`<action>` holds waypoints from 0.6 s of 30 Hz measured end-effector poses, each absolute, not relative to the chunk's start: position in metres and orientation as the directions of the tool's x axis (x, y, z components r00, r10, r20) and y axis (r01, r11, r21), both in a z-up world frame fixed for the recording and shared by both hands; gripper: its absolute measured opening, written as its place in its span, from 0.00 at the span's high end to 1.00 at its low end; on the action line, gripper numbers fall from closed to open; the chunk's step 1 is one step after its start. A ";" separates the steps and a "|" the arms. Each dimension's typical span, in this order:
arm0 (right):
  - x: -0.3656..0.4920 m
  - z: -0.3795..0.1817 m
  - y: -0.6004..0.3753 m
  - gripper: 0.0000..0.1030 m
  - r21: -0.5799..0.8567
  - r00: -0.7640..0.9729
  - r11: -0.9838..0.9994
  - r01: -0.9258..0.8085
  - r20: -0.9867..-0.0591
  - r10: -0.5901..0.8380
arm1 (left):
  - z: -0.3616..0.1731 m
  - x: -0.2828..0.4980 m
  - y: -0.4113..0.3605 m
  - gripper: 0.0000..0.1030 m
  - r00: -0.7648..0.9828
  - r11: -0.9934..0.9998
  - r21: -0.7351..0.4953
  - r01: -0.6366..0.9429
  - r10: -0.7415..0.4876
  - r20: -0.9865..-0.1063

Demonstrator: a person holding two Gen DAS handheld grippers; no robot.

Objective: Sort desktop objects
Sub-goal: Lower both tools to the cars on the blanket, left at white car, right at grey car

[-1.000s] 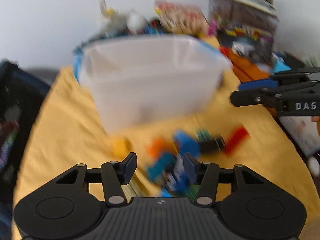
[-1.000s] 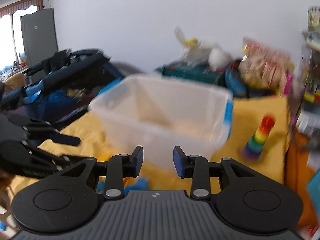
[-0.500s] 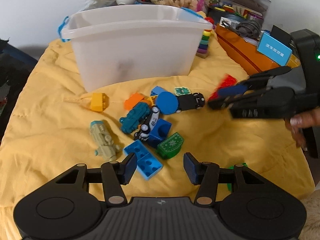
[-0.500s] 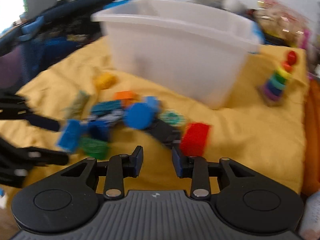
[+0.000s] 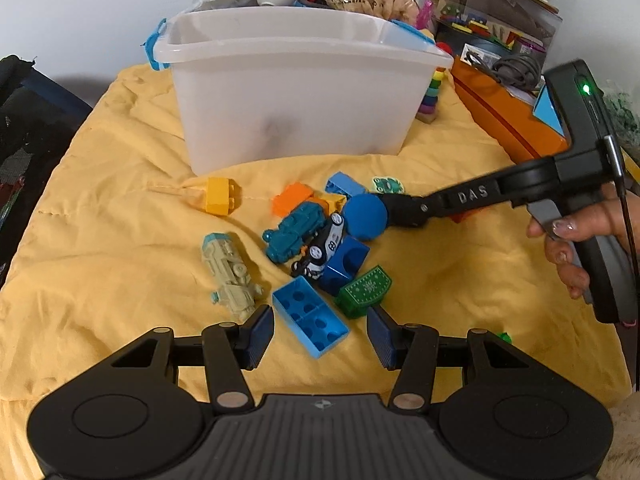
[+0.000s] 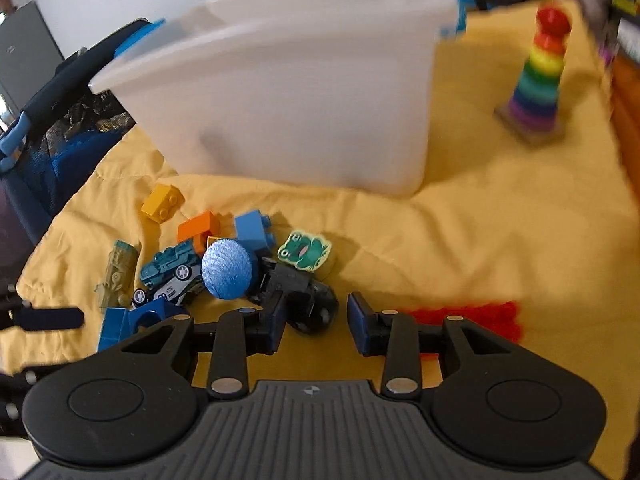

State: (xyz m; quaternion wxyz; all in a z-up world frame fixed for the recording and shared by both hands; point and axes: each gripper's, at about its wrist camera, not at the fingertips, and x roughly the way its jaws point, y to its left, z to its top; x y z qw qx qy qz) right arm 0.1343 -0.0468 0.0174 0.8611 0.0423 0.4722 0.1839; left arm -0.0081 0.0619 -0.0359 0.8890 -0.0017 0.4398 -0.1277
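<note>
- Yellow quilt [image 5: 100, 240] carried a heap of toys in front of a white bin [image 5: 296, 92]
- Left claw [image 5: 320, 334] hung open over a light blue brick [image 5: 310, 326]
- Right claw [image 6: 316, 322] stood open around a black toy car [image 6: 296, 284], beside a blue disc [image 6: 228, 270]
- Closing could nudge the disc and scatter the heap

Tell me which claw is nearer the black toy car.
Right. The right claw is open around the black toy car; the left claw hangs back by the light-blue brick.
</note>
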 end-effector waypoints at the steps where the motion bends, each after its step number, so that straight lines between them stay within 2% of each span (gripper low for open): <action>1: 0.134 0.017 -0.046 0.69 0.265 0.485 0.923 -0.280 -0.790 0.375 | -0.036 -0.008 0.061 0.46 0.579 0.967 -0.113 0.230 -0.230 -0.782; 4: 0.127 0.022 -0.039 0.79 0.233 0.507 0.914 -0.331 -0.774 0.381 | -0.031 -0.006 0.062 0.46 0.591 0.966 -0.108 0.237 -0.231 -0.773; 6: 0.114 0.032 -0.029 0.83 0.141 0.536 0.911 -0.388 -0.769 0.348 | -0.027 0.000 0.064 0.46 0.602 0.964 -0.111 0.242 -0.239 -0.762; 12: 0.061 0.049 -0.011 0.84 -0.263 0.656 0.798 -0.543 -0.725 0.207 | -0.018 0.042 0.057 0.50 0.565 0.955 -0.138 0.264 -0.269 -0.780; 15: 0.036 0.037 -0.002 0.84 -0.457 0.704 0.677 -0.578 -0.698 0.130 | -0.021 0.061 0.041 0.51 0.539 0.949 -0.102 0.297 -0.255 -0.803; 18: 0.020 0.026 -0.003 0.84 -0.467 0.679 0.625 -0.626 -0.720 0.142 | -0.031 0.078 0.025 0.52 0.488 0.941 -0.080 0.330 -0.242 -0.838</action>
